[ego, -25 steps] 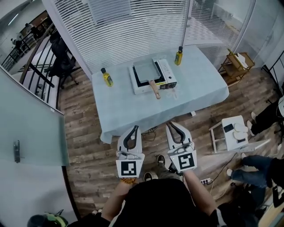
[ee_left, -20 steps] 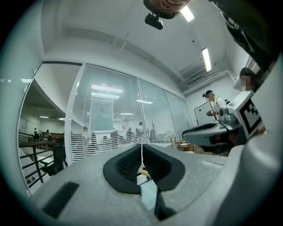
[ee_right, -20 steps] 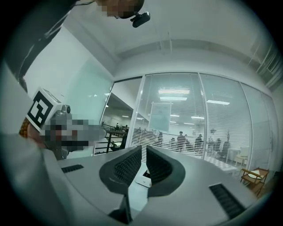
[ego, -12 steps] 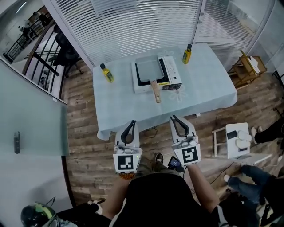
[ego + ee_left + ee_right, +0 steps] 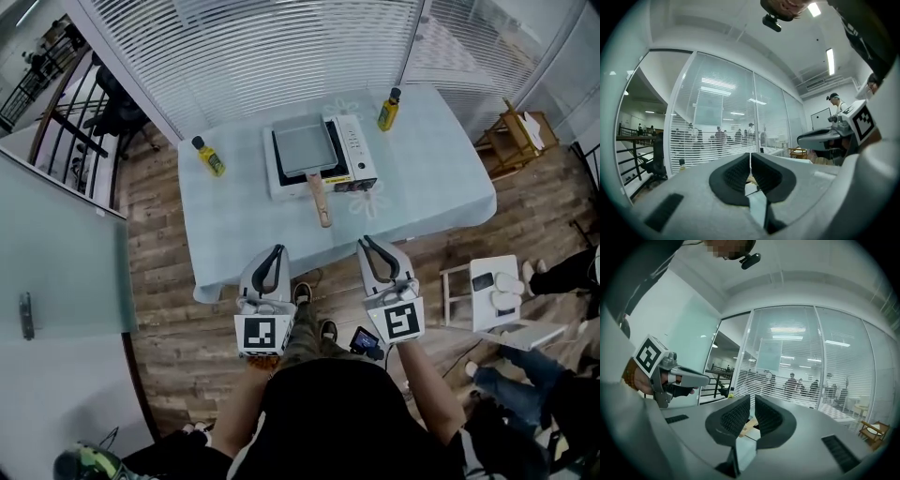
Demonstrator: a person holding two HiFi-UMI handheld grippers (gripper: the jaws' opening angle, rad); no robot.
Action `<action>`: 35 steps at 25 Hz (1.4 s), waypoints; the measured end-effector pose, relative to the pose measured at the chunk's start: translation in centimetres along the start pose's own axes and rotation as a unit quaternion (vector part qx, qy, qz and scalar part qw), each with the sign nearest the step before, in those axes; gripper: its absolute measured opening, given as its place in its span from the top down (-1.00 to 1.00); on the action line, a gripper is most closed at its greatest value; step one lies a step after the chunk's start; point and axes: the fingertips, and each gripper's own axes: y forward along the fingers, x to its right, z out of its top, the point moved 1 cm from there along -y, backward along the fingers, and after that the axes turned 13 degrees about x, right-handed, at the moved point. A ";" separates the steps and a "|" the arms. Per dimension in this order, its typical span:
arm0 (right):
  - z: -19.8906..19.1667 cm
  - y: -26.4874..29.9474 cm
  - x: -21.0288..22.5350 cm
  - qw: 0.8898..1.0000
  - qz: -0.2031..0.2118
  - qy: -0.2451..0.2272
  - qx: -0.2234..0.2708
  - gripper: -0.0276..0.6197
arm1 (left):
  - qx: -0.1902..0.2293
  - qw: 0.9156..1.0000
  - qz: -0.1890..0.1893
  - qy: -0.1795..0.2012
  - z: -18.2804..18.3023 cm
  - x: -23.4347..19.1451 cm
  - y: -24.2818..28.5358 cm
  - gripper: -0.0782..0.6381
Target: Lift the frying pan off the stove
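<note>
both claws are clamped shut with nothing in them. the left claw (image 5: 277, 251) and right claw (image 5: 365, 243) hang side by side over the wood floor (image 5: 169, 309), just short of the near edge of the surface (image 5: 234, 234), touching nothing. the frying pan (image 5: 302, 148) sits on the stove (image 5: 352, 150), its handle pointing back toward the person, long axis far-to-near. there's bare cloth on both sides, with the left bottle (image 5: 208, 157) and right bottle (image 5: 386, 110) well off.
</note>
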 end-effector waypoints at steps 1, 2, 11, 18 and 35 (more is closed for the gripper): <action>-0.1 0.4 0.2 1.000 -0.002 -0.002 -0.001 0.90 | -0.001 1.000 -0.008 -0.004 -0.4 -0.3 0.7 0.72; -0.3 0.8 0.4 1.000 -0.004 -0.002 -0.002 0.90 | -0.003 1.000 -0.022 -0.005 -0.8 -0.5 1.4 0.72; -1.6 5.1 2.1 0.999 -0.031 0.006 -0.014 0.90 | -0.055 0.990 -0.113 -0.063 -5.4 -2.4 7.1 0.71; -3.3 7.4 3.2 0.998 -0.047 -0.015 -0.037 0.90 | -0.071 0.979 -0.166 -0.091 -7.7 -3.8 9.5 0.71; -6.8 9.0 7.2 0.997 -0.025 -0.004 -0.069 0.90 | -0.146 0.936 -0.214 -0.238 -14.2 -4.6 12.2 0.71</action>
